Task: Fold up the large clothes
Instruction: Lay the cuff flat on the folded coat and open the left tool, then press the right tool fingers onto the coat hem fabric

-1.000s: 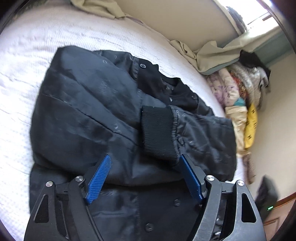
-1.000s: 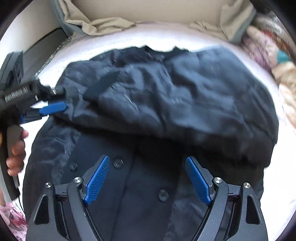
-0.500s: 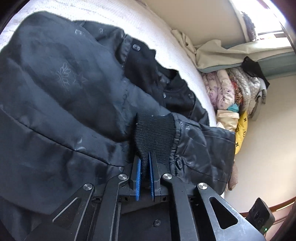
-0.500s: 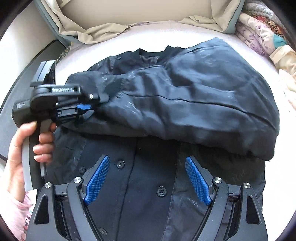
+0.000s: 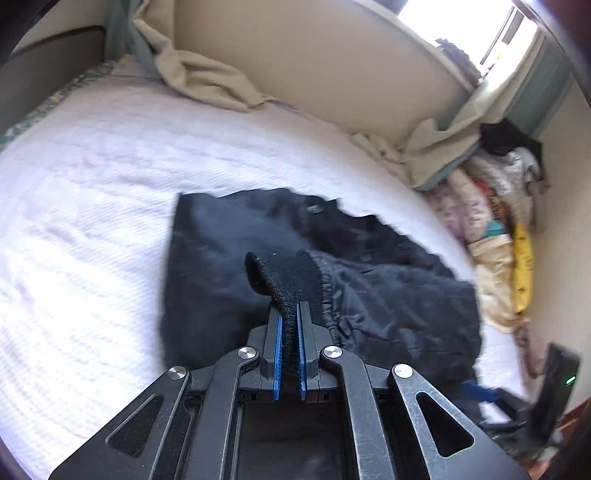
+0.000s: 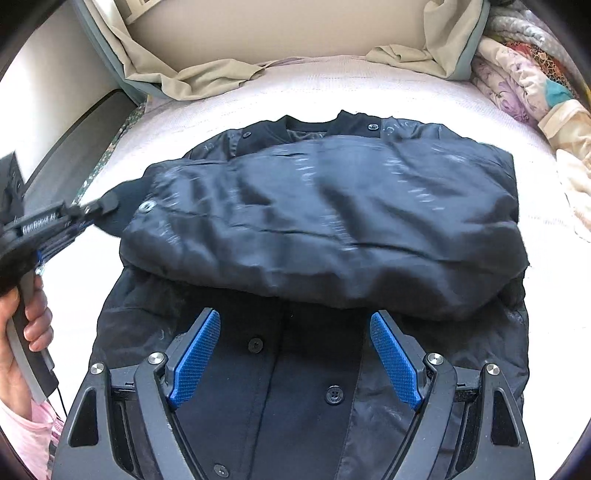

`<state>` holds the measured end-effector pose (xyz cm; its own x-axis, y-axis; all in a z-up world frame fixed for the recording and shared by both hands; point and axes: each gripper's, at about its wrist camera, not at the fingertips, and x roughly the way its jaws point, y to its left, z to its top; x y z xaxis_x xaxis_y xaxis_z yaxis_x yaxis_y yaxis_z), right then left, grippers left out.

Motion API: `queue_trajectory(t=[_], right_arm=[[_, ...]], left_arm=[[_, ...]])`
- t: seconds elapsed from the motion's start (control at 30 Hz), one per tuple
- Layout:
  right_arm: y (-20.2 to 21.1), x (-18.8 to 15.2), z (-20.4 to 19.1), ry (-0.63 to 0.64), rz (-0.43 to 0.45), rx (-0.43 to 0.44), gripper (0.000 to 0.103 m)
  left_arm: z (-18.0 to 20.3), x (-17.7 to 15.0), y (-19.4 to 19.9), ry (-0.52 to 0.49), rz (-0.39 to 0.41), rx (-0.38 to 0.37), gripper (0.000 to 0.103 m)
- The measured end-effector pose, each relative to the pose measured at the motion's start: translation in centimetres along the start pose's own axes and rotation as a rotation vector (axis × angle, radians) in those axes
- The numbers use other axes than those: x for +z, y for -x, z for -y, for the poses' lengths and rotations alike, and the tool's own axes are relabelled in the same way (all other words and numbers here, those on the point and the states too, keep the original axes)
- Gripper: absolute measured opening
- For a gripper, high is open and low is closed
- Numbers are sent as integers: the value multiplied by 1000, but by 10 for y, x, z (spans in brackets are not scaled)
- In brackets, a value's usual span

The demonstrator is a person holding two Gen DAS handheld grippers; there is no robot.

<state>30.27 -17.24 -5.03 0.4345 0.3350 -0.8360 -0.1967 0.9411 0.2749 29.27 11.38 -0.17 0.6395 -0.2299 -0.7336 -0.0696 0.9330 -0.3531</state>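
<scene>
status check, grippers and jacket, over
Left gripper shut on knit cuff, sleeve lifted across black jacket. Right gripper open, empty, over jacket front. Nothing in the way.

Left wrist cam is looking down-fwd, close over the jacket (image 5: 229, 280) from its left side. Right wrist cam is facing the headboard (image 6: 280, 33) from the hem; both are sharing jacket, bed (image 5: 92, 206).

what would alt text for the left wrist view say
The left gripper is shut on the black ribbed knit cuff of a dark shiny jacket, lifting the sleeve above a white textured bedspread. Beige crumpled cloth lies by the headboard.
</scene>
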Motion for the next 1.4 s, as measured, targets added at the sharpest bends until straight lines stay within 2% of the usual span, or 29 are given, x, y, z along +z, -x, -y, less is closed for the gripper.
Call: queue_trajectory(t=[0.13, 0.33, 0.43, 0.5, 0.57, 0.63, 0.7, 0.77, 0.8, 0.93, 1.07, 1.23, 1.33, 1.37, 1.4], right_arm=[[-4, 2, 7, -15, -9, -18, 77], [2, 12, 24, -57, 15, -21, 75], [9, 19, 35, -79, 41, -26, 75], [14, 25, 45, -96, 68, -45, 75], [17, 30, 56, -110, 94, -74, 71], [18, 36, 65, -114, 113, -116, 64], [14, 41, 71, -101, 124, -159, 53], [3, 45, 76, -89, 113, -196, 37], [-3, 45, 78, -89, 105, -204, 35], [-31, 40, 82, -68, 63, -231, 34], [-57, 33, 87, -63, 39, -243, 35], [-76, 22, 78, 26, 91, -319, 37], [-81, 22, 85, -12, 110, -288, 37], [-82, 22, 87, -20, 116, -275, 37], [-84, 21, 89, -20, 124, -272, 37]], left_arm=[[-26, -20, -35, 77, -117, 69, 8], [-18, -18, -33, 88, -114, 74, 13], [-15, -12, -17, 87, -69, 115, 34], [-9, -9, -3, 70, -4, 159, 54], [-1, -7, 12, 32, 62, 163, 60], [11, -6, 10, -14, 60, 112, 66], [20, -9, 1, -51, 37, 94, 68], [27, -16, -14, -101, 1, 116, 68], [28, -20, -25, -132, -23, 143, 68], [25, -28, -52, -178, -77, 195, 69], [25, -33, -64, -211, -81, 215, 72], [23, -38, -75, -250, -59, 224, 75], [21, -39, -80, -249, -42, 216, 78], [19, -40, -81, -247, -36, 225, 85], [18, -42, -82, -240, -40, 220, 87]])
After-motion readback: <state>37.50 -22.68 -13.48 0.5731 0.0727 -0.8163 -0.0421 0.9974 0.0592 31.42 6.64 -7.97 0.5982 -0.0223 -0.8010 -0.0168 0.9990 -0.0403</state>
